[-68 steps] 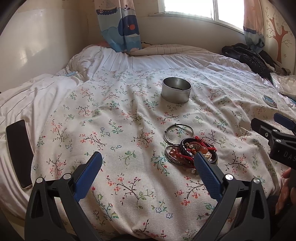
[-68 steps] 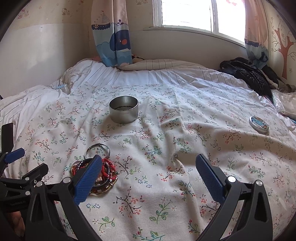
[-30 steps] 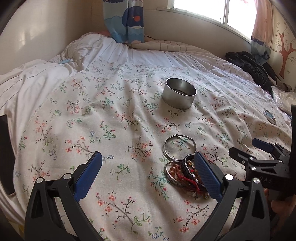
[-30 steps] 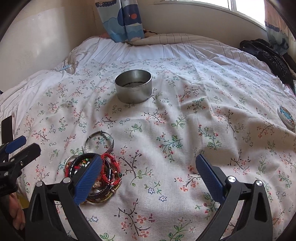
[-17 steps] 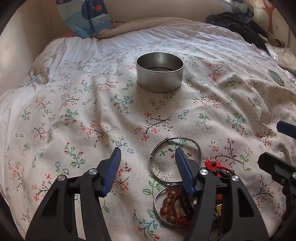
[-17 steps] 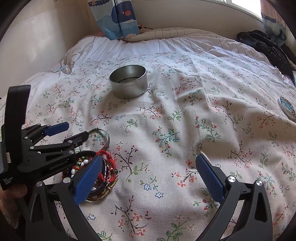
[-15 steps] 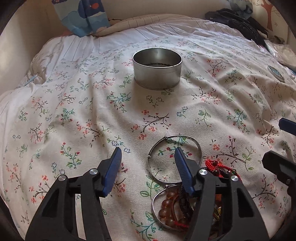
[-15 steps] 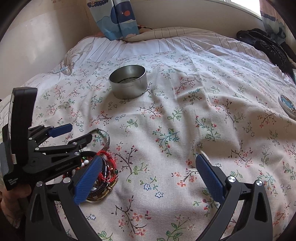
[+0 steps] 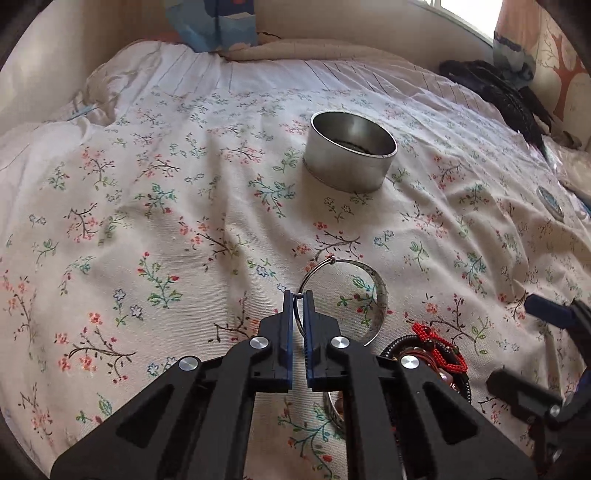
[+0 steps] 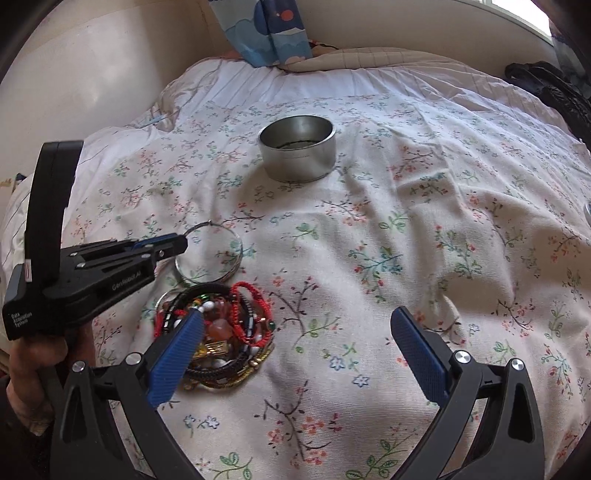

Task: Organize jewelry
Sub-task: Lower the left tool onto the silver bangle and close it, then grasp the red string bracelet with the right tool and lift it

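Observation:
My left gripper (image 9: 298,295) is shut on the near-left rim of a silver bangle (image 9: 376,286) that lies on the floral bedspread; it also shows in the right wrist view (image 10: 181,243), pinching the bangle (image 10: 236,254). A pile of beaded and red-cord bracelets (image 10: 221,332) lies just beside the bangle, also seen in the left wrist view (image 9: 439,350). A round metal tin (image 9: 351,151) stands open farther back, also in the right wrist view (image 10: 297,151), with something dark inside. My right gripper (image 10: 295,332) is open and empty, just right of the pile.
A small round lid (image 9: 550,197) lies at the right of the floral bedspread (image 9: 184,221). Dark clothing (image 9: 498,96) sits at the far right by the wall. A blue curtain (image 10: 266,33) hangs behind the bed.
My left gripper has closed from open onto the silver bangle's rim. The right gripper stays open and has moved slightly closer to the pile.

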A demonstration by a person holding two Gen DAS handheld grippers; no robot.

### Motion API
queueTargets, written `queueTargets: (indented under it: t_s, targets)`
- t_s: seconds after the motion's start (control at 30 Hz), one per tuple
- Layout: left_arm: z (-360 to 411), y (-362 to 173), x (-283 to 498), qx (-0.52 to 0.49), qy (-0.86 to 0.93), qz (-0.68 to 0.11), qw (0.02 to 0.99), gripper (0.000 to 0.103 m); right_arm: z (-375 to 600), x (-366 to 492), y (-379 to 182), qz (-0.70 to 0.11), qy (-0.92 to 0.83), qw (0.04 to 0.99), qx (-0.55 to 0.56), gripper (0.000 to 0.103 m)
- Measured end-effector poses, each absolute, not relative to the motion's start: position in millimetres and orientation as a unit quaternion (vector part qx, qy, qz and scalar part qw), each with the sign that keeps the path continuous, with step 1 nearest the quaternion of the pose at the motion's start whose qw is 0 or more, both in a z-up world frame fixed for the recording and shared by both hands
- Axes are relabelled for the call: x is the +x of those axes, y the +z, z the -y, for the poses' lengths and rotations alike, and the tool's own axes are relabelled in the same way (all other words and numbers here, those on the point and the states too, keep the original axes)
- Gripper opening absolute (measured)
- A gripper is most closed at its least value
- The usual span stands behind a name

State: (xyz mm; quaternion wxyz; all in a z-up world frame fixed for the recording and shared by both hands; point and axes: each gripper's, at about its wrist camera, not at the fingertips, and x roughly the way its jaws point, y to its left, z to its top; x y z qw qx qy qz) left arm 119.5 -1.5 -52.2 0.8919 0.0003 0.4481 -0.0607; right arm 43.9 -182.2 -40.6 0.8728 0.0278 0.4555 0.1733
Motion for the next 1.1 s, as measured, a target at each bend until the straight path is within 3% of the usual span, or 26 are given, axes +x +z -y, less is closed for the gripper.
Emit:
queueTargets:
  t_s: [0.27,0.57,0.73,0.77,0.87,0.97,1.1]
  targets:
    - [-13.6,-46.8,114.3,-0.027,-0.041,-0.445,0.894,0.005,132.8,37.7,-51.8,-0.474,0.261,0.841,-0.03,0.097]
    - [-21.0,-54.3,118.4,-0.036,-0.032,-0.457,0.888,0.004,165.2,55.1,-55.0,-0.486,0.297,0.813,0.12,0.097]
    - [-19.7,-56.6,120.1,-0.033,-0.034,-0.459,0.887,0.004,171.6,69.1,-59.9,-0.491,0.266,0.82,0.126,0.096]
    - [-18.8,-56.9,120.6,-0.032,-0.034,-0.46,0.887,0.004,169.9,72.8,-61.4,-0.493,0.267,0.819,0.124,0.093]
    - [-17.7,-58.5,122.0,-0.029,-0.033,-0.463,0.885,0.004,164.4,82.6,-67.2,-0.502,0.262,0.818,0.105,0.062]
    - [-19.0,-60.5,124.9,-0.032,-0.033,-0.466,0.884,0.004,159.2,86.2,-70.3,-0.504,0.266,0.816,0.096,0.052]
    - [-15.9,-67.0,132.4,-0.025,-0.034,-0.476,0.878,0.005,158.4,89.1,-76.2,-0.512,0.266,0.811,0.094,0.021]
